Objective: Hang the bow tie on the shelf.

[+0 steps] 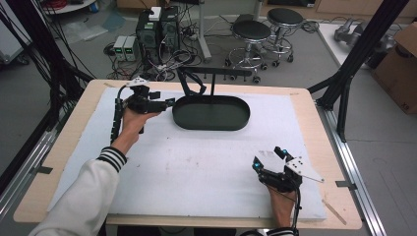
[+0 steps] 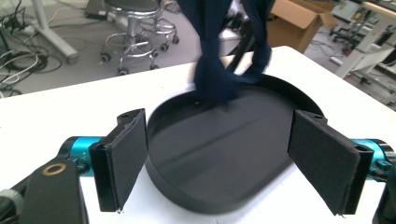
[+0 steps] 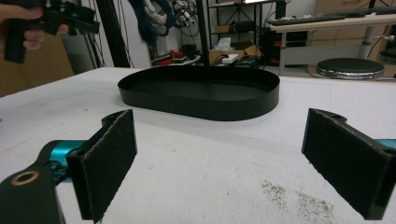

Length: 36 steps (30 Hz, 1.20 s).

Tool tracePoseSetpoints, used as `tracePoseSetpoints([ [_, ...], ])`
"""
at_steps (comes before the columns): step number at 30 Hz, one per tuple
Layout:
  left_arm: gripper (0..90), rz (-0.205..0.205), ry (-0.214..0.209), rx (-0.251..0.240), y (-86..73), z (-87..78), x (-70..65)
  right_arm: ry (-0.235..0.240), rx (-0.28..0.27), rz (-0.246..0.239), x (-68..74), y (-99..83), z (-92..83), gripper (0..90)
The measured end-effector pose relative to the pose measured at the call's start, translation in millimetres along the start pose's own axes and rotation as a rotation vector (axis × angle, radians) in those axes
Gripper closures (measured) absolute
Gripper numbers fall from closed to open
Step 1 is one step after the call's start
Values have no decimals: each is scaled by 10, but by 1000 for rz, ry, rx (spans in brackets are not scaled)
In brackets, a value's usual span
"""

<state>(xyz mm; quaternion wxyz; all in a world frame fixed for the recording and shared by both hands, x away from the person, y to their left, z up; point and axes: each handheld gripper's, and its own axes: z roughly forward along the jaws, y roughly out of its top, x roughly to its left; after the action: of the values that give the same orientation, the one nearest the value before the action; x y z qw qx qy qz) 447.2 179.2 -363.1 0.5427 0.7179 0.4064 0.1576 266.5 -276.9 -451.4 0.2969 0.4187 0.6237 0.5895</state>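
Left gripper (image 2: 219, 163) fingers (image 2: 126, 154) spread wide, empty, at the black oval tray's (image 1: 211, 114) nine o'clock end. Dark cloth (image 2: 219, 70) hangs over the tray's far side. Right gripper (image 3: 224, 163) fingers (image 3: 343, 158) gape empty above the desk (image 1: 196, 167), five o'clock of the tray.

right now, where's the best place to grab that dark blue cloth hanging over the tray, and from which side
Probably the knotted bunch at the bottom of the dark blue cloth, where it gathers thickest just above the black oval tray. Come in from the tray's left end with the left gripper, already there with jaws wide open. The strips above hang thin and loose, so a level pinch across the bunch looks surer.
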Motion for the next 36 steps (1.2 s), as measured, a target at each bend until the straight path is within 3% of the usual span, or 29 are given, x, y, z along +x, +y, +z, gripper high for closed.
tracePoseSetpoints([
  [3,205,58,-22,-22,-138,-188,-58,2,-6,11,-11,0,-2,92],
  [8,203,111,-42,-119,-448,-649,-104,-3,-10,-8,1,-2,-3,93],
  [11,184,165,3,-184,-698,-944,-100,-3,-10,-20,9,-4,-4,92],
  [14,182,164,39,-251,-936,-1176,-61,-5,-10,-29,26,-6,-5,92],
  [17,181,160,55,-285,-1109,-1318,-27,-8,-3,-22,23,-4,-1,92],
  [19,181,166,67,-312,-1214,-1367,-31,-10,-10,-22,18,-4,0,92],
  [23,175,177,64,-313,-1346,-1377,-51,-14,-9,-23,20,-4,0,92],
  [28,156,159,62,-338,-1457,-1353,-79,-14,-4,-23,23,-3,2,92],
  [30,156,161,61,-325,-1516,-1319,-90,-12,0,-31,31,-4,2,92],
  [32,156,183,64,-327,-1521,-1316,-110,-13,-1,-35,33,-4,6,92],
  [36,156,185,61,-326,-1527,-1317,-113,-14,-3,-35,31,-5,6,92],
])
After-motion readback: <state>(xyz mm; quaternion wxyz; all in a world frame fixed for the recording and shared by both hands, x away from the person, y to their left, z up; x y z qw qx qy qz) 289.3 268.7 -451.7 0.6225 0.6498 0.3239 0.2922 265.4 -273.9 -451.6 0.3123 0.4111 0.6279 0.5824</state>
